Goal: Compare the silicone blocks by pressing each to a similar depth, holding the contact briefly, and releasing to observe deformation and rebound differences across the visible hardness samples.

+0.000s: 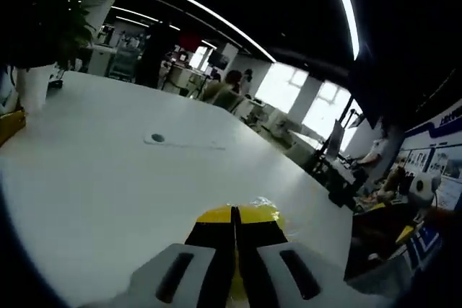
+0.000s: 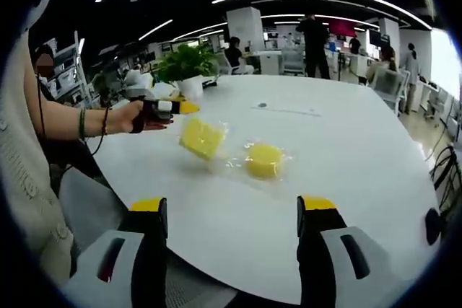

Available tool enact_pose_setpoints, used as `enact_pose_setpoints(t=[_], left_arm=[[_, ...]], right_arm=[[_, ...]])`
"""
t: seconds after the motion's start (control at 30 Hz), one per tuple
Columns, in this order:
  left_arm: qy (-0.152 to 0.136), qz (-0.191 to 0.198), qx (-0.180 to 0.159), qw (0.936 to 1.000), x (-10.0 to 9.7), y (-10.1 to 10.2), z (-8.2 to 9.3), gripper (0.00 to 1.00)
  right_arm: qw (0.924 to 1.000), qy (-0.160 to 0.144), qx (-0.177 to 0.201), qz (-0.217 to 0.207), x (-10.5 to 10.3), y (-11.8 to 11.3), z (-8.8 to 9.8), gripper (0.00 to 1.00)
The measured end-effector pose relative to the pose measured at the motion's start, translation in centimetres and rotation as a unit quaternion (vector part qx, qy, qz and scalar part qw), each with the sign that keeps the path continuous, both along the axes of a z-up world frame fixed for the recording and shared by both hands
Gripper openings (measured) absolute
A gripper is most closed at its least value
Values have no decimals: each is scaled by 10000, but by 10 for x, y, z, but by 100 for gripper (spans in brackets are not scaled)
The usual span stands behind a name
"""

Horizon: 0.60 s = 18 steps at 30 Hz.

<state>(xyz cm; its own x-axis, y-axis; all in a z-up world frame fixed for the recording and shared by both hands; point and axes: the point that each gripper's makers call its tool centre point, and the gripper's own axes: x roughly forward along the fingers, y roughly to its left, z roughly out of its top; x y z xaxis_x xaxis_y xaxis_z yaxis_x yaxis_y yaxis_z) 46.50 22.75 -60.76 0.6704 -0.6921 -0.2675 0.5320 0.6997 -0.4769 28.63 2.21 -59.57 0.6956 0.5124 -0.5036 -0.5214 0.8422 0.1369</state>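
Jaws of our left gripper (image 1: 234, 216) clenched on square yellow block (image 2: 201, 137) (raised off bench (image 2: 346, 149)); right gripper (image 2: 234, 214) released.

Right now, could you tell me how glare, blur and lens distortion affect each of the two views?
Left gripper view: the windows are blown out, the white table bows under fisheye distortion, and the room behind is soft. Right gripper view: evenly lit; the bagged yellow blocks show soft glare on their plastic, and the table edge curves.
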Motion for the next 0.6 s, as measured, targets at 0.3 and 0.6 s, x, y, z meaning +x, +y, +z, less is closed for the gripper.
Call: enact_pose_setpoints(t=[0.3,0.6], left_arm=[[-199,-198,105,9996,-10,-11,17,0],[-430,-416,14,9982,-21,-14,48,0]], right_arm=[[9994,-306,120,-97,-8,-4,19,69],[9986,-474,253,-22,-16,5,30,70]])
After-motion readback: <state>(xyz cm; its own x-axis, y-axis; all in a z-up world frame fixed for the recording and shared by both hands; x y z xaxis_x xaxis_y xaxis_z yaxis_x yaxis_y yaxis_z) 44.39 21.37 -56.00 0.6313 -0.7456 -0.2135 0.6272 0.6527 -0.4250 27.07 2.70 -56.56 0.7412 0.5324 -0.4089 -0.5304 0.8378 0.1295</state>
